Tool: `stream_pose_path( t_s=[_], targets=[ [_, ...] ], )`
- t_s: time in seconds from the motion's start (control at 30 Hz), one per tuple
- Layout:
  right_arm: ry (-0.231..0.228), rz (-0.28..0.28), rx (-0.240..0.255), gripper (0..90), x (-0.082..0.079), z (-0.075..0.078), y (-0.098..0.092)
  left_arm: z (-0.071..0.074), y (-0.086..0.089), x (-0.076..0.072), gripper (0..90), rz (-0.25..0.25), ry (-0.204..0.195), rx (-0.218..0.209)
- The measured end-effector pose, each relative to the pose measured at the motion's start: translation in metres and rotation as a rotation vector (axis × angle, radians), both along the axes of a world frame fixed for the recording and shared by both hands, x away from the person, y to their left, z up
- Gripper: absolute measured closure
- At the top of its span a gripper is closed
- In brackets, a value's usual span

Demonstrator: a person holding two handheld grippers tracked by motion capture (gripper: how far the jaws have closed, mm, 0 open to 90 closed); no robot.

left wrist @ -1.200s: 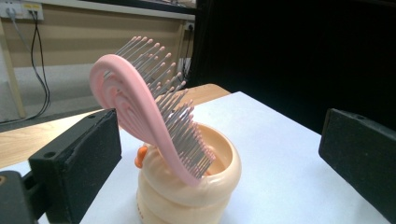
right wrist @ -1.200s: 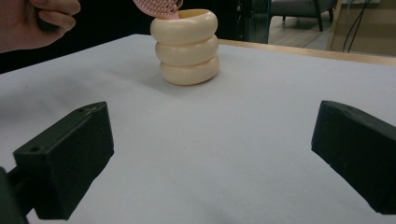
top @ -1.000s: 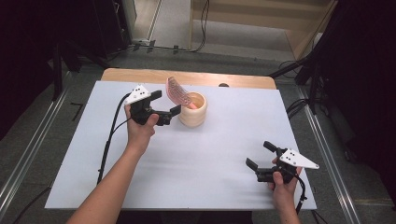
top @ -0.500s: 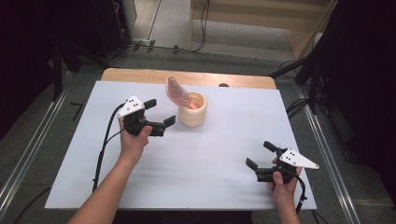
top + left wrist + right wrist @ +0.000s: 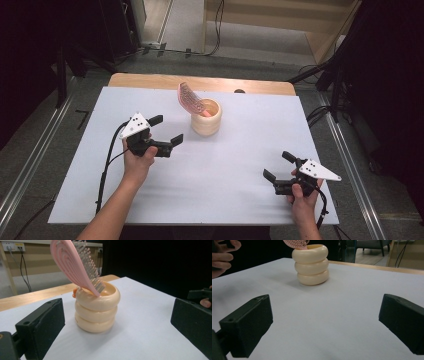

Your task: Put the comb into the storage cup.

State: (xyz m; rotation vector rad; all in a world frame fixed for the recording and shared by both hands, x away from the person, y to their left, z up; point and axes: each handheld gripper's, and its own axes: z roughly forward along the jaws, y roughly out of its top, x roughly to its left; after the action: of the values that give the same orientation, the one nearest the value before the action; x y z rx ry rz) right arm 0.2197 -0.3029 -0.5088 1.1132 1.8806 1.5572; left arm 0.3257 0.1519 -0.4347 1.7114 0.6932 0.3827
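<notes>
A cream ribbed cup [image 5: 206, 119] [image 5: 96, 311] [image 5: 311, 264] stands on the white table top [image 5: 225, 165], back of centre. A pink hairbrush [image 5: 189, 98] [image 5: 75, 262] leans out of it, handle down inside, head up and tilted left. My left gripper [image 5: 166, 129] is open, a short way left of the cup, its jaws pointing right with nothing between them. My right gripper [image 5: 279, 164] is open near the front right corner, jaws pointing back-left, also holding nothing.
A bare wooden strip [image 5: 150, 80] runs along the table's far edge. Cables [image 5: 107, 165] trail from each gripper toward the front edge. Dark stands and floor cables [image 5: 320, 115] lie beyond the table's sides.
My left gripper has drawn back from the cup, moving left and toward the front. The right gripper has stayed put.
</notes>
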Motion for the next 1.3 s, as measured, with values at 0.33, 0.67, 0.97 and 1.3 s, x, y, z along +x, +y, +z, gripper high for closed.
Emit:
stream_pose_path(
  t_s=[0.33, 0.67, 0.97, 1.3],
  targets=[
    [0.003, 0.000, 0.000, 0.0, 0.000, 0.000, 0.000, -0.009, 0.010, -0.013, 0.0, 0.007, 0.000, -0.004],
    [0.003, -0.002, 0.001, 0.0, 0.000, -0.001, 0.000, -0.015, 0.020, -0.025, 0.0, 0.020, -0.009, 0.012],
    [0.002, -0.002, -0.002, 0.0, 0.000, -0.001, 0.001, -0.020, 0.025, -0.035, 0.0, 0.020, -0.018, 0.031],
    [0.001, -0.002, -0.001, 0.0, 0.000, -0.001, 0.001, -0.028, 0.037, -0.046, 0.0, 0.042, -0.018, 0.038]
  ],
)
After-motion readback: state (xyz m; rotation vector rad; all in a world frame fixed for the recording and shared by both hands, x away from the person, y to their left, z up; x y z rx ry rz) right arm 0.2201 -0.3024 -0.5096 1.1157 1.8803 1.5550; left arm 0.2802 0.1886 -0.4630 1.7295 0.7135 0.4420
